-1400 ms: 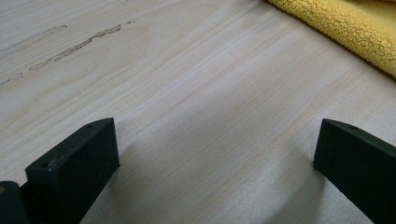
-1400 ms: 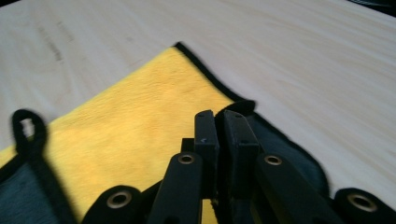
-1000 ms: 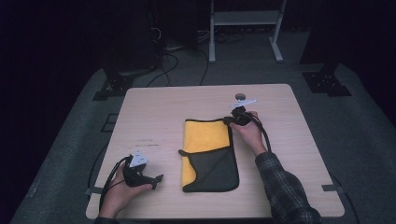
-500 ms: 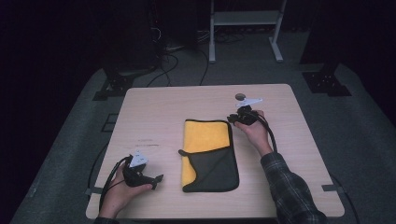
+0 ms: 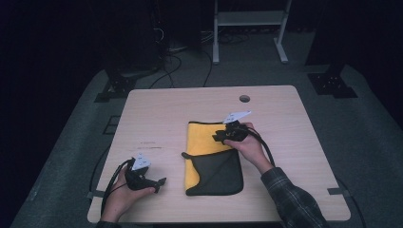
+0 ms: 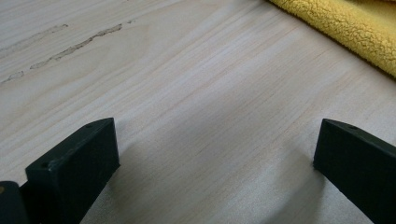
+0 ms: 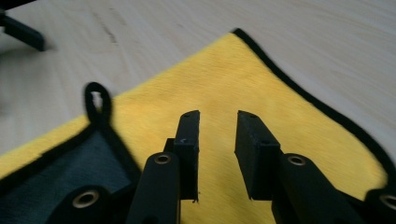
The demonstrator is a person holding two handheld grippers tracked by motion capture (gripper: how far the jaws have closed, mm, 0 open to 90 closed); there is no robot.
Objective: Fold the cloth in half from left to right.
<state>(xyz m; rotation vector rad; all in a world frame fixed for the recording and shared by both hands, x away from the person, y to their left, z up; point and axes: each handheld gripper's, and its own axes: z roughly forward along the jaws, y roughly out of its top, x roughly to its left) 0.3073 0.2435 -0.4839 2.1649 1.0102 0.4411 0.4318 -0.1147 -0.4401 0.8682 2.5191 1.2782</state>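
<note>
Right gripper view: the right gripper [image 7: 215, 140], jaws narrowly parted, just been opening, nothing between them, hovers over the yellow cloth [image 7: 243, 84], folded on the table [image 5: 161, 114]. Farther left, the left gripper [image 5: 159, 181] rests, jaws spread wide.

yellow cloth [image 6: 346, 29] cut off at frame edge, cloth loop [image 7: 95, 103] motion-blurred
</note>
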